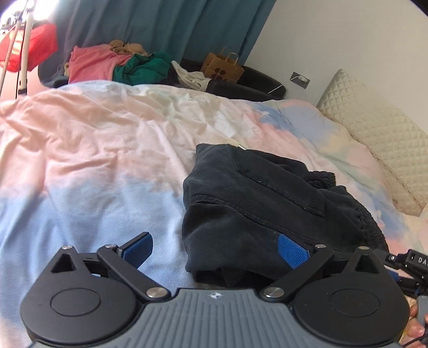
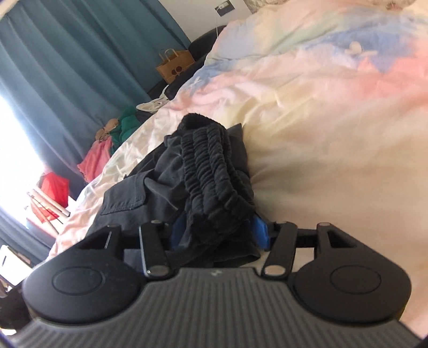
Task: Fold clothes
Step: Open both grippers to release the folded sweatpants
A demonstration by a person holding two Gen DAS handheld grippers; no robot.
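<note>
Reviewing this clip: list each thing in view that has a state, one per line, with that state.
Left gripper: jaws open, straddling the garment's near edge.
Right gripper: jaws shut on the gathered elastic waistband.
Black elastic-waist shorts: bunched in a loose fold on the bed, not flat.
Pastel tie-dye duvet: spread out, wrinkled.
Teal curtains: drawn.
Brown paper bag: upright.
Pink and green clothes pile: unfolded heap.

White letters "DA" are seen on a small black device [image 1: 417, 260] at the right edge of the left wrist view; the rest is cut off. A dark dot logo without readable words is printed on a brown paper bag [image 1: 222, 66]. Nothing else can be read.
</note>
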